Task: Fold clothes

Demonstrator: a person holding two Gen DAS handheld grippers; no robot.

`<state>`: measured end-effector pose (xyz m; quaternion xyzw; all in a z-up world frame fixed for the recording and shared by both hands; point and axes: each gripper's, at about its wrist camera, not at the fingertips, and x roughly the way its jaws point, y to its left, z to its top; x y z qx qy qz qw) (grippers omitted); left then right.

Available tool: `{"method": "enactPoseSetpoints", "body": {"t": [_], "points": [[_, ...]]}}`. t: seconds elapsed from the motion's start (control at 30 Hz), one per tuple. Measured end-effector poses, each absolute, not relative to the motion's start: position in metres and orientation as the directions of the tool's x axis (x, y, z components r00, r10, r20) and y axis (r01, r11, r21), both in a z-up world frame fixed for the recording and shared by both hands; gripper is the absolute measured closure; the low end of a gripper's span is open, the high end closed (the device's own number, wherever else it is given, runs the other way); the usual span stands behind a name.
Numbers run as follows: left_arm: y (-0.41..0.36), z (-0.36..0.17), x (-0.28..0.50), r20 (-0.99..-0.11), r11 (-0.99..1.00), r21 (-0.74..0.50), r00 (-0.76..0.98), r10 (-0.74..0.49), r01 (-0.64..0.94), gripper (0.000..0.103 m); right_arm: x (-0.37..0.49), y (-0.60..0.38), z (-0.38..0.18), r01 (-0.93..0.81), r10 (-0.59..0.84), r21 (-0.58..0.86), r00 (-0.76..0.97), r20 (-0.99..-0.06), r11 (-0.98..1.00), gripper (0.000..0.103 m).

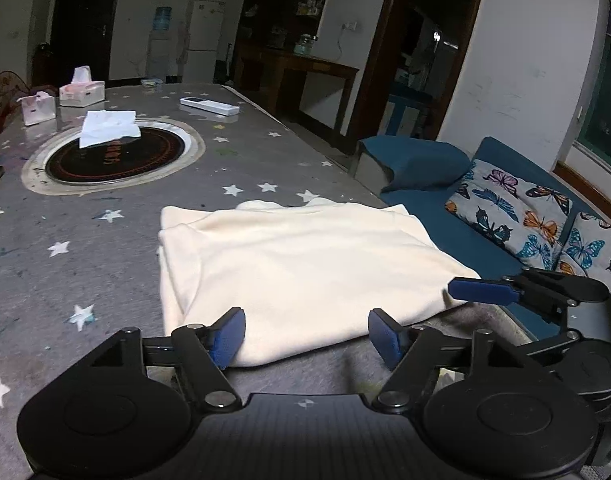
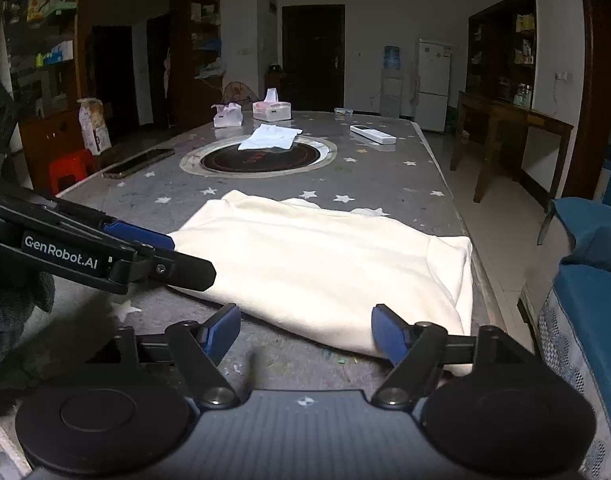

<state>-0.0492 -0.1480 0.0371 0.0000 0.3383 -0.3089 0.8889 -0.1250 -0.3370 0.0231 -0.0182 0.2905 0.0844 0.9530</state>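
Cream garment (image 1: 305, 268) lies folded flat on the grey star-print table (image 1: 85, 272), at the near end, its right side close to the table edge by the blue sofa (image 1: 457, 224).

Left gripper (image 1: 305, 338): jaws apart, nothing between them, blue pads (image 1: 227, 336) straddling the garment's near hem. Left pad overlaps the cloth edge in view; can't tell if it touches.

Right gripper (image 2: 305, 334): jaws apart, empty, at the near edge of the garment (image 2: 325, 264) toward its right corner. Right pad sits against the hem; contact unclear.

Each gripper shows side-on in the other's camera, low at the garment's near corners.

Further up the table: round black hotplate inset (image 1: 113, 156) with a white cloth (image 1: 107, 128) on it, 2 tissue packs (image 1: 81, 90), white remote (image 1: 209, 106).
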Motion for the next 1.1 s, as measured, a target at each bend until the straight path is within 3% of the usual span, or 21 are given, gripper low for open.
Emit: {"method": "enactPoseSetpoints", "body": {"t": [0.07, 0.4, 0.77, 1.1], "points": [[-0.145, 0.038, -0.052, -0.596, 0.813, -0.211, 0.588, -0.547, 0.543, 0.027, -0.128, -0.337, 0.024, -0.164, 0.147, 0.018, 0.820, -0.553, 0.986, 0.018], [-0.130, 0.041, -0.067, -0.570, 0.830, -0.204, 0.626, -0.532, 0.519, 0.015, -0.143, -0.327, 0.025, -0.124, 0.102, -0.004, 0.834, -0.542, 0.992, 0.000], [-0.122, 0.042, -0.083, -0.549, 0.843, -0.179, 0.659, -0.514, 0.508, 0.000, -0.150, -0.319, 0.025, -0.087, 0.062, -0.024, 0.846, -0.530, 0.996, 0.000], [-0.117, 0.043, -0.093, -0.545, 0.847, -0.190, 0.664, -0.512, 0.496, 0.000, -0.157, -0.326, 0.028, -0.024, 0.043, 0.043, 0.856, -0.516, 0.999, 0.000]]}}
